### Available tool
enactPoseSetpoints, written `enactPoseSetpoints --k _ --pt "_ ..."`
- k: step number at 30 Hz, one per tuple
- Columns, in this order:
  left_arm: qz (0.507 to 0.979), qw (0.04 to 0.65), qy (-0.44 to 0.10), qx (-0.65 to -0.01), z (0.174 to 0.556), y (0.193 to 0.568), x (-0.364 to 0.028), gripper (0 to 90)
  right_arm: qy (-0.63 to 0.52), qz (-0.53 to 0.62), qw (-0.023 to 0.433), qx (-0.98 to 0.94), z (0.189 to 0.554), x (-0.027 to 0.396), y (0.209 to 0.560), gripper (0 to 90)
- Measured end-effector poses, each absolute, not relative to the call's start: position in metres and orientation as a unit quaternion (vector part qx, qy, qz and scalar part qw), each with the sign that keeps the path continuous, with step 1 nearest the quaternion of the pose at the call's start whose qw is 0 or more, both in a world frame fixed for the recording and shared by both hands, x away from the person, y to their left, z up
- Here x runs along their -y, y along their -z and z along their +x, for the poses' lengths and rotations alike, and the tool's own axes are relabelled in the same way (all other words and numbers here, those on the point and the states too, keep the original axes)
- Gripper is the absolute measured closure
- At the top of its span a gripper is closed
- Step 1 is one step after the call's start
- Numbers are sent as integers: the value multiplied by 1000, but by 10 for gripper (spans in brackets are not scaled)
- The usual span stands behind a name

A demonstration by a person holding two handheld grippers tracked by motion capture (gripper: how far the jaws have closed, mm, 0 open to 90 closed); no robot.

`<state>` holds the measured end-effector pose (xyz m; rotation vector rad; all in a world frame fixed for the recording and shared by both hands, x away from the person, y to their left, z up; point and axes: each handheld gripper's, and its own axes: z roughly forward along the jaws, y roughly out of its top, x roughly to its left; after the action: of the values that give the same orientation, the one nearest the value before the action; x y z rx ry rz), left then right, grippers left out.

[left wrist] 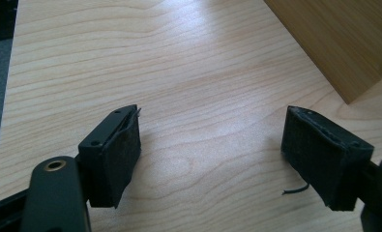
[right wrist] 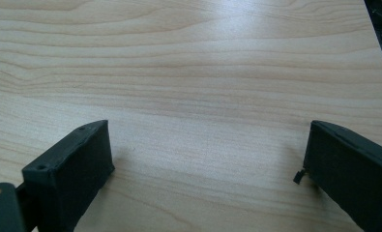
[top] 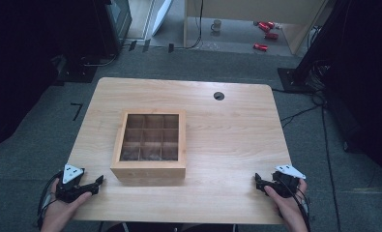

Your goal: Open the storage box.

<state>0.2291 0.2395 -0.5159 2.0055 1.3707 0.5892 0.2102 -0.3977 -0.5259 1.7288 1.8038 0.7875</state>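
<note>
We held a claw in each hand at the near edge of the worktop (top: 227, 130), one at each corner, and both claws were empty. Our left claw (top: 97, 182) rested at the near left corner, its jaws standing wide apart with nothing between them; in the left gripper view the bare wood grain showed in the gap, and one corner of the wooden box (left wrist: 338, 43) stood at the upper right, near the claw but clear of it. Our right claw (top: 259, 183) sat at the near right corner, well apart from the box, its jaws likewise spread wide over bare wood in the right gripper view. The wooden box stood left of the middle of the worktop, closer to our left claw than to our right, with its near wall facing us. From the high view we looked down into it and saw a grid of nine compartments, three by three; whether a clear lid covered them we could not tell. A small round hole (top: 219, 95) lay in the worktop beyond the box, toward the far edge.
</note>
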Motion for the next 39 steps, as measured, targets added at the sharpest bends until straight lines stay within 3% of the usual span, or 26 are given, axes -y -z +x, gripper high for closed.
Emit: enactPoseSetpoints --k 4,12,39 --pt "764 317 -216 -520 229 513 -237 214 -291 637 257 -667 212 397 526 23" --pt "753 375 -181 -509 225 495 -234 141 -292 634 255 -669 213 397 526 20" --pt "766 419 -155 -461 218 483 -200 161 -290 633 255 -671 214 394 525 24"
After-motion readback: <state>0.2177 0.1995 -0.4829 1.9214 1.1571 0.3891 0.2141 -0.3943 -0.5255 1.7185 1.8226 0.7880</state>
